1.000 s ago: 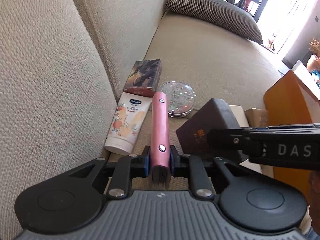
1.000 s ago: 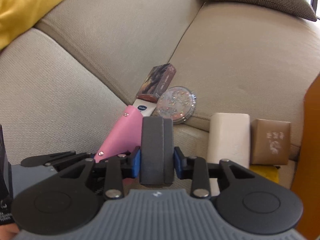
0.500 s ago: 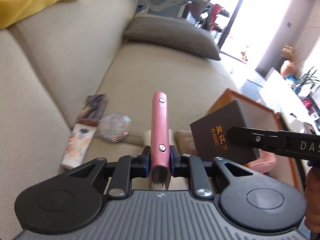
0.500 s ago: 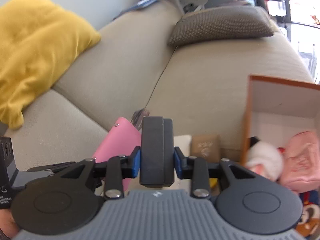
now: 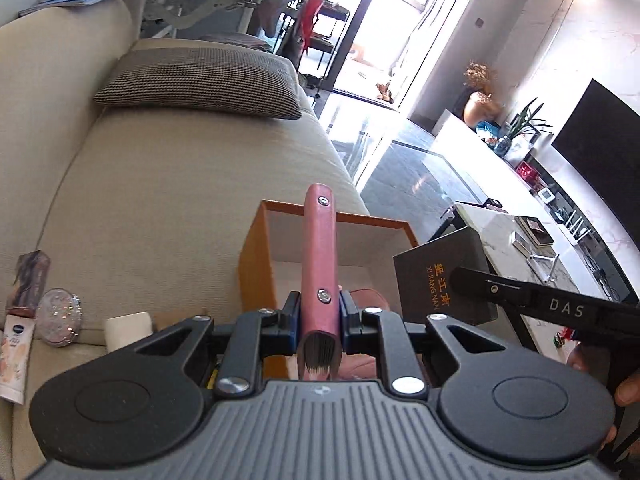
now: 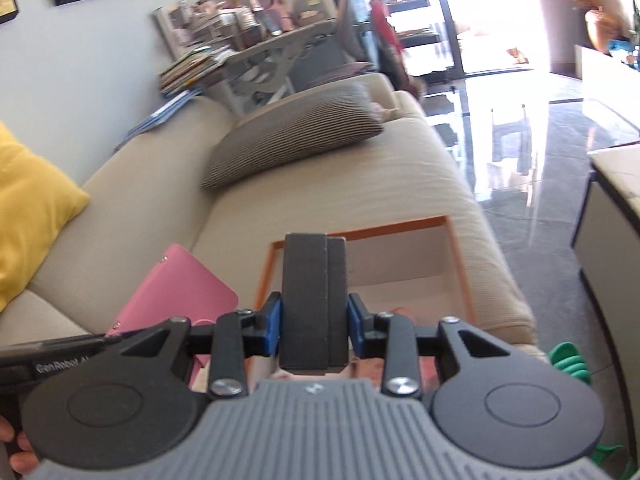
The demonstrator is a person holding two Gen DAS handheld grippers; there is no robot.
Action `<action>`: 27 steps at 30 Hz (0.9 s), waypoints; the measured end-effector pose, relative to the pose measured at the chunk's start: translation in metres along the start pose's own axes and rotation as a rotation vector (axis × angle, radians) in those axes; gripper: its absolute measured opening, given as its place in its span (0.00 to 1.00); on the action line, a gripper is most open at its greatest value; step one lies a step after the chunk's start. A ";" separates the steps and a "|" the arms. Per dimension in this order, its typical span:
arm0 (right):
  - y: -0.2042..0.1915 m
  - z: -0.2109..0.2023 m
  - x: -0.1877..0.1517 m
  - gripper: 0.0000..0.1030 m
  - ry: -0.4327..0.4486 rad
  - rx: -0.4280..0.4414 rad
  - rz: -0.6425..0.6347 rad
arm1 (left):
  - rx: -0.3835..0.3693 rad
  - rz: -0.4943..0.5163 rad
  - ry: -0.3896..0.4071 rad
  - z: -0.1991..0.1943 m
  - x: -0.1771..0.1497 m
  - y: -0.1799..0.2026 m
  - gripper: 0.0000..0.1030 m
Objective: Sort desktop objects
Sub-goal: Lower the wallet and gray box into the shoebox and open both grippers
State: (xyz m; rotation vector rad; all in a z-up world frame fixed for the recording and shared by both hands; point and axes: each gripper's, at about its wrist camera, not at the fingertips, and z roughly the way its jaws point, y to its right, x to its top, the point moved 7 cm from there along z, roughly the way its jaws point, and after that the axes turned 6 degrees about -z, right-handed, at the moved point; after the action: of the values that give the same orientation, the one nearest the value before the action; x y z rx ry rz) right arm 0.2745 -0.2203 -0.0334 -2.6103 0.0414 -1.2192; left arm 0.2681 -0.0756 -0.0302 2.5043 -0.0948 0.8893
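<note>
My left gripper [image 5: 319, 314] is shut on a slim pink case [image 5: 319, 264], seen edge-on, held above the near end of an open orange box [image 5: 256, 264] on the beige sofa. My right gripper [image 6: 314, 322] is shut on a dark grey box [image 6: 314, 296], also above that orange box [image 6: 360, 236]. In the left wrist view the dark box [image 5: 440, 276] shows gold lettering at the right. In the right wrist view the pink case [image 6: 176, 292] shows flat at the left. Pink items lie inside the orange box.
At the left on the sofa seat lie a hand-cream tube [image 5: 12, 356], a round glittery compact [image 5: 60, 316], a small printed carton [image 5: 30, 280] and a white block [image 5: 128, 330]. A checked cushion [image 5: 200, 84] lies further along. A marble table [image 5: 516, 232] stands to the right.
Both grippers have risen and swung right, away from the objects on the sofa seat, carrying the pink case and the dark box over the orange box.
</note>
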 end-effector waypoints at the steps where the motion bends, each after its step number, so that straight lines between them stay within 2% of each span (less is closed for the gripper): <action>1: 0.009 0.002 -0.002 0.35 -0.004 -0.018 -0.002 | -0.007 -0.001 -0.013 0.008 0.000 0.006 0.20; 6: 0.045 0.013 -0.007 0.34 -0.028 -0.125 -0.066 | -0.030 -0.009 -0.084 0.054 -0.003 0.026 0.20; 14: 0.063 0.042 -0.015 0.34 -0.072 -0.161 -0.166 | 0.036 0.030 -0.168 0.109 -0.021 0.034 0.20; 18: 0.061 0.056 -0.020 0.34 -0.083 -0.205 -0.252 | 0.092 0.074 -0.179 0.121 -0.032 0.033 0.20; 21: 0.058 0.065 -0.024 0.34 -0.090 -0.199 -0.267 | 0.113 0.082 -0.182 0.126 -0.040 0.029 0.20; 24: 0.058 0.073 -0.027 0.34 -0.105 -0.184 -0.249 | 0.102 0.067 -0.181 0.128 -0.042 0.026 0.20; 27: 0.054 0.072 -0.028 0.34 -0.091 -0.203 -0.261 | 0.069 0.078 -0.160 0.125 -0.038 0.029 0.20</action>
State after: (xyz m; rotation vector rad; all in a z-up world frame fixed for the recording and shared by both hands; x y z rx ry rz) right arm 0.3149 -0.2525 -0.1119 -2.9186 -0.2093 -1.2324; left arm 0.3045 -0.1619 -0.1257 2.6494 -0.2192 0.7331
